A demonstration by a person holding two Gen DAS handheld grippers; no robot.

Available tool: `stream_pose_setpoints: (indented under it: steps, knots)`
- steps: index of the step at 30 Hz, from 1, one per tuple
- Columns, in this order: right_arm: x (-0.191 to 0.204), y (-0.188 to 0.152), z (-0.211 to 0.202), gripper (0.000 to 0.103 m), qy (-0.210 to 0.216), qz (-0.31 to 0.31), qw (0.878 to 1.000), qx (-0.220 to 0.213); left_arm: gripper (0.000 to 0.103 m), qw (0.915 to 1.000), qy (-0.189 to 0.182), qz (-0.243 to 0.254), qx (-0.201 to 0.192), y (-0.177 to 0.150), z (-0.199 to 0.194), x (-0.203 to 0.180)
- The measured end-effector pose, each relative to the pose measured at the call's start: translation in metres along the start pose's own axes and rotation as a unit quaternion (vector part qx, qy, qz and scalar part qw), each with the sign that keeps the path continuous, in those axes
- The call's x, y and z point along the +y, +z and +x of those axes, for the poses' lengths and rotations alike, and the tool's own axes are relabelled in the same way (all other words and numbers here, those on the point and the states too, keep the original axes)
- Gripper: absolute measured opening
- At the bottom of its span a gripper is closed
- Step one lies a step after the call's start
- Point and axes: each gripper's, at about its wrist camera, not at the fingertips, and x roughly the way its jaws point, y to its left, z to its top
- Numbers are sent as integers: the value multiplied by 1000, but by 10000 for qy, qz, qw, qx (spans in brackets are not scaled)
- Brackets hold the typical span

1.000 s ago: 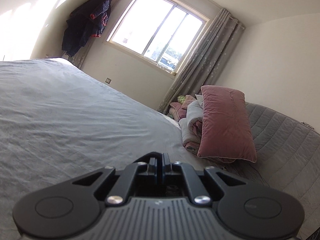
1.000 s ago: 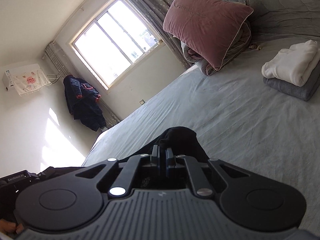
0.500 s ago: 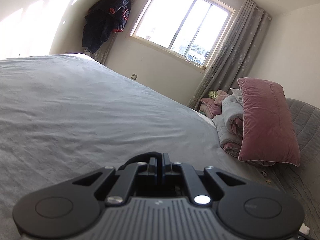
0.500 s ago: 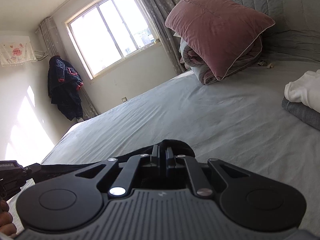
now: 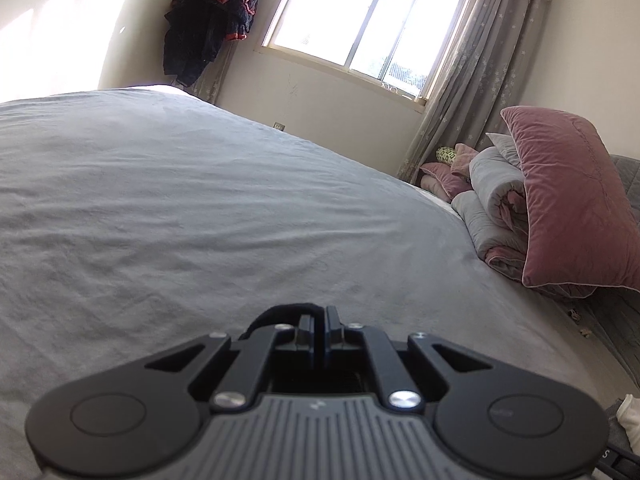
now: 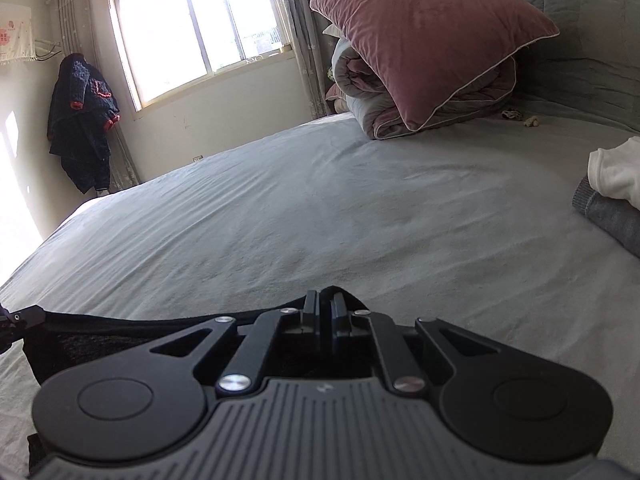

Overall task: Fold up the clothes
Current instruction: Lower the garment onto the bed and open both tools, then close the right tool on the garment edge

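A black garment (image 6: 100, 334) hangs stretched between my two grippers, low over the grey bed sheet (image 6: 320, 208). My right gripper (image 6: 325, 312) is shut on one end of it, and a fold of black cloth pokes up past the fingers. The garment's edge runs left to the tip of the left gripper (image 6: 24, 317) at the frame's border. In the left wrist view, my left gripper (image 5: 318, 332) is shut on the black garment (image 5: 280, 314), which shows only as a small hump beside the fingers. The gripper bodies hide most of the cloth.
A folded white garment (image 6: 616, 172) lies on a folded grey one (image 6: 612, 216) at the right. A pink pillow (image 6: 420, 36) leans on a rolled quilt (image 6: 360, 96) at the headboard. A dark coat (image 6: 80, 120) hangs by the window. Grey sheet lies ahead.
Both grippers have come down toward the bed while holding the black garment. The right wrist view has rolled to level, and the folded stack has slid toward the right edge.
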Motion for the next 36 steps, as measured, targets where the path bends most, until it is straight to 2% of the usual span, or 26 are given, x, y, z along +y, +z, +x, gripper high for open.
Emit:
stream_pose_setpoints:
  steps: [4,9,11,13,14,15,16,17,19,23,25,36]
  knots:
    - [-6,-6,15,8,67,-1,9997,241,4,9996,233,106,89,-13,15,3]
    - [-11,-4,17,10,245,-14,9984,511,8,9991,309,214,180,-19,19,1]
    - [-12,-1,12,13,318,-26,9979,572,17,9988,309,280,255,-19,18,1]
    - [-13,2,7,15,326,2,9974,644,38,9984,355,329,306,-19,14,1]
    - [-14,3,4,17,317,28,9972,671,42,9981,392,349,320,-19,12,1]
    - [-16,5,0,27,293,83,9973,672,47,9979,424,372,328,-19,10,1]
    - [-19,6,-5,43,284,146,9974,648,50,9977,442,396,331,-20,6,1]
    - [-22,8,-10,47,275,210,9974,624,52,9975,449,415,346,-20,2,1]
    - [-27,10,-19,48,258,338,9974,576,64,9971,469,463,377,-21,-7,2]
    - [-36,12,-39,48,200,445,9969,620,67,9959,503,550,515,-23,-29,2]
    - [-39,11,-49,48,174,452,9968,640,77,9957,499,537,567,-25,-41,4]
    - [-49,-8,-101,49,117,458,9955,819,82,9943,390,508,857,-42,-100,12]
